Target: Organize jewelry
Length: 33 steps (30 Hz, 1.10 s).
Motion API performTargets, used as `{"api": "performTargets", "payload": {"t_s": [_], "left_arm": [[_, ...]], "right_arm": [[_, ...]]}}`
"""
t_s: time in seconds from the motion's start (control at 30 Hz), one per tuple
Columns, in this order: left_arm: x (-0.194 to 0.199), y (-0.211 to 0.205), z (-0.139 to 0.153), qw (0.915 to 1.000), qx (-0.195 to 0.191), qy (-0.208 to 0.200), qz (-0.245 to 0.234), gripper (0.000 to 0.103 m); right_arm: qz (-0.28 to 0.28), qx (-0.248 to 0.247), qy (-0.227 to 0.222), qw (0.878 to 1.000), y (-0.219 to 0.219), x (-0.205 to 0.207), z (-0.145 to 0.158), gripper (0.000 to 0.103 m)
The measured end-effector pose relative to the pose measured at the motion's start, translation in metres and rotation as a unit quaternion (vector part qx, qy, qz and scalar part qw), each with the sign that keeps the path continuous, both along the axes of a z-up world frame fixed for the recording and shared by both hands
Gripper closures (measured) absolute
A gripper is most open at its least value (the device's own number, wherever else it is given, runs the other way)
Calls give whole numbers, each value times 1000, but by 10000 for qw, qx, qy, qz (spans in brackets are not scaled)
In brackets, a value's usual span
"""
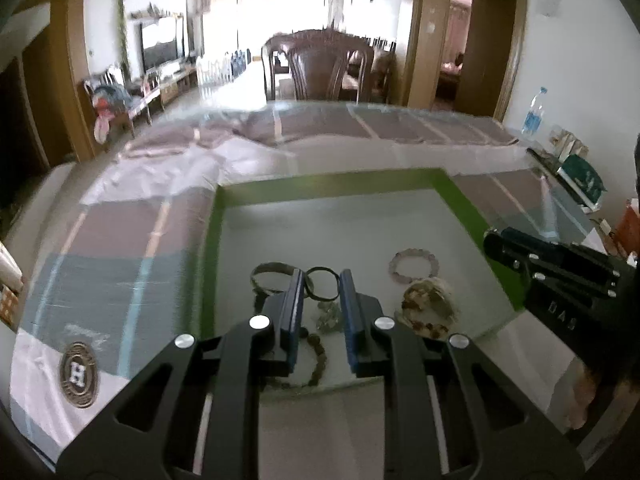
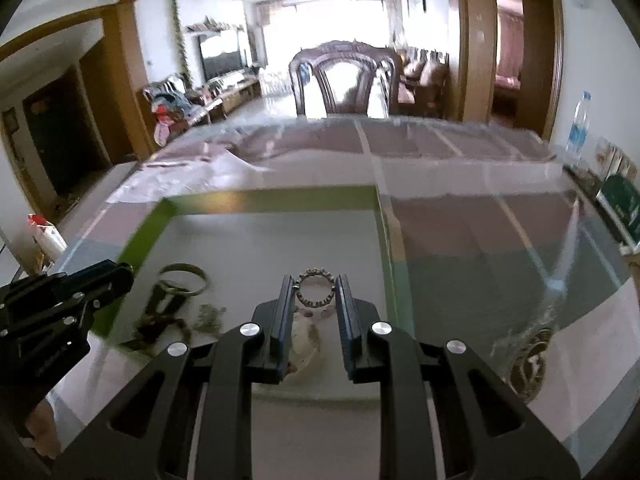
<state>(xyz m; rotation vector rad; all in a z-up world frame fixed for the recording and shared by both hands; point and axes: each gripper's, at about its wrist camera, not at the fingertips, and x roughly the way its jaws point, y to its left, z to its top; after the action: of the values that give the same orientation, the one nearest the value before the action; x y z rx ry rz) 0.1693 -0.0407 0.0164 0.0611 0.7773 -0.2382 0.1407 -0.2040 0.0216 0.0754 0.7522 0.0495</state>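
Nothing looks sorted yet: bangle [image 1: 271, 277], black ring [image 1: 321, 283], beaded bracelet [image 1: 413, 266] and tangled necklaces [image 1: 430, 307] lie loose at the green-edged mat's [image 1: 320, 181] near end. Left hand-held gripper [image 1: 320, 280] and right hand-held gripper [image 2: 315, 286] hover released, grasping nothing.

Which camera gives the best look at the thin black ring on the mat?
The left wrist view. The black ring lies whole just ahead of the left gripper, sharp against the grey mat. In the right wrist view it is only a dark blur under the metal bangle.
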Motion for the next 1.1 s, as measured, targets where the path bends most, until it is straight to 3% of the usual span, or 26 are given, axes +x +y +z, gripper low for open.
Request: {"api": "performTargets", "payload": {"t_s": [0.2,0.23,0.27,0.33,0.5,0.57,0.83,0.97,1.1], "left_arm": [[23,-3,-26,9993,-113,349,77,84],[24,-4,-28,9993,-115,336,88,81],[24,-3,-29,9994,-96,330,106,68],[22,-1,-28,9995,-84,245,158,56],[5,6,-16,9997,-69,26,241,44],[-12,12,-10,9992,6,-190,342,37],[-106,33,12,9929,144,-908,759,13],[-154,33,17,9891,276,-1230,764,8],[-174,34,25,9888,185,-1292,717,5]], "right_arm": [[-29,-30,310,9995,3,12,-27,82],[-31,-33,330,9994,3,11,-30,81],[-47,-32,346,9994,2,11,-32,73],[-65,11,250,9997,0,6,-29,55],[-96,-132,-29,9999,2,-19,-13,40],[-90,-193,-168,9996,2,-37,-5,28],[-161,-330,-852,9957,10,-127,17,5],[-303,-383,-1125,9925,15,-159,20,3],[-296,-387,-1213,9914,20,-175,22,3]]}}
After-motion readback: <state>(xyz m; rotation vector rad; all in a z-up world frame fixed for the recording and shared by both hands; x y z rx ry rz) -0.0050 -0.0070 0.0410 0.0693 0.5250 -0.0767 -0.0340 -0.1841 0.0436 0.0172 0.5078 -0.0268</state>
